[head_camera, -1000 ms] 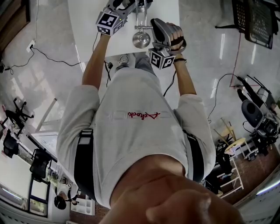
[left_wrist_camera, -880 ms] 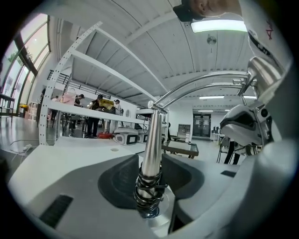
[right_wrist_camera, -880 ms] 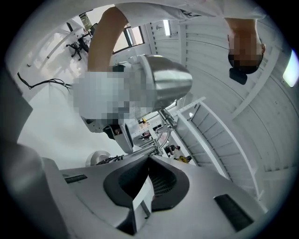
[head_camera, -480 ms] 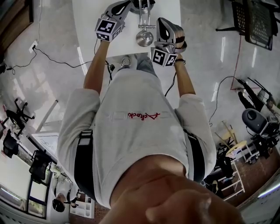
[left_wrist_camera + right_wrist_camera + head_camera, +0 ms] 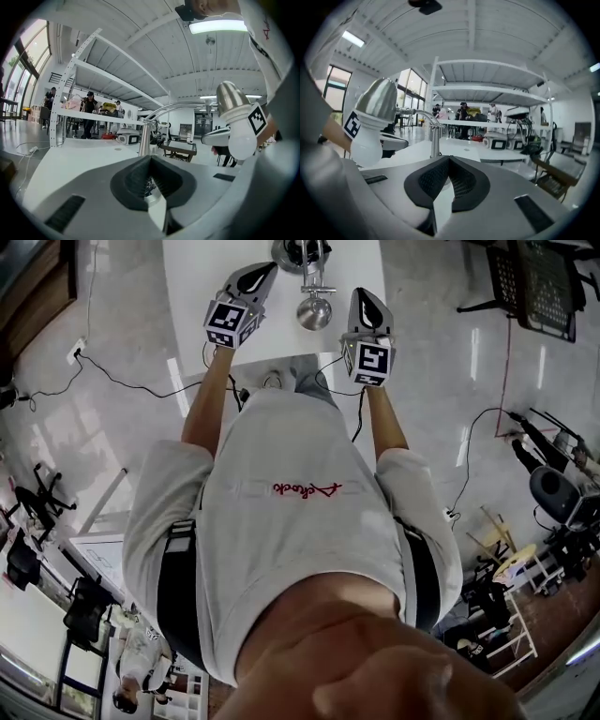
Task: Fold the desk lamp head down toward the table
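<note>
Left gripper (image 5: 264, 272): jaws pressed together with nothing between them. It is held over the bench (image 5: 187, 282) at 9 o'clock of the lamp head (image 5: 314, 311).
Right gripper (image 5: 363, 296): jaws also closed and empty, at 3 o'clock of the lamp head.
Desk lamp: stands on the bench. Its head hangs between the two grippers, and neither touches it.
Cut off: in the head view the lamp base (image 5: 300, 251) runs off the frame at 12 o'clock.
Head view: shows only the shiny top of the lamp head; what lies beneath is hidden.
Gripper views add: an upright post (image 5: 143, 140), a curved arm (image 5: 173, 107), and a silver shade (image 5: 229, 96) with a white bulb (image 5: 241, 140) facing down.
Hard to tell: a square marker (image 5: 258, 119) sits at the bulb's far edge. Whether it is on the lamp or on the other gripper behind is unclear.
</note>
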Tool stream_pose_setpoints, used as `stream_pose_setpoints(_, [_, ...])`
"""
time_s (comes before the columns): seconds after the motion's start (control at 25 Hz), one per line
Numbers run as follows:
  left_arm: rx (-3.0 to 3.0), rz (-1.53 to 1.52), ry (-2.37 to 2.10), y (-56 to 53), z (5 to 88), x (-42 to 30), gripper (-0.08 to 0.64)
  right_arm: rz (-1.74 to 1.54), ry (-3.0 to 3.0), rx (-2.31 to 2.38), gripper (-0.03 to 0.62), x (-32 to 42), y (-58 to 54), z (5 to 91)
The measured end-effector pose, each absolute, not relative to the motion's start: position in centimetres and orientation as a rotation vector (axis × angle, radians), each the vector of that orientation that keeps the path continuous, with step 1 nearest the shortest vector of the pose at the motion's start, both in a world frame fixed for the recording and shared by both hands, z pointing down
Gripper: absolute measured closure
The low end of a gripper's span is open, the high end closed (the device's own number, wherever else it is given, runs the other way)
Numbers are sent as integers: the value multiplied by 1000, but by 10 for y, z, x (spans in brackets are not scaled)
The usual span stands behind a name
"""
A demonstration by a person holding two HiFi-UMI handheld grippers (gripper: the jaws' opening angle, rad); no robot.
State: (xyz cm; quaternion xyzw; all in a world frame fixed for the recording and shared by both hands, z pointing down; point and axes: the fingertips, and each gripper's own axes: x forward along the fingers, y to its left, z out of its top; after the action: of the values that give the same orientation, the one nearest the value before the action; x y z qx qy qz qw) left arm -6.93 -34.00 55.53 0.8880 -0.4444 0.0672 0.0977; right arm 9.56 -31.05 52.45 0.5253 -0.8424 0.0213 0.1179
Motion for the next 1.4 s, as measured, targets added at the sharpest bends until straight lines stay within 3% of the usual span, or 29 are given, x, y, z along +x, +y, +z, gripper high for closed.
stream_pose_setpoints(0.2, [2619,167,-1340,-314,541,-75,534,265,-2519,1592,574,97,-288,530])
stream_pose_setpoints(1.4, [2678,120,-1259,-104,514,-26,534,188,-2601,1599,574,88,-94,487])
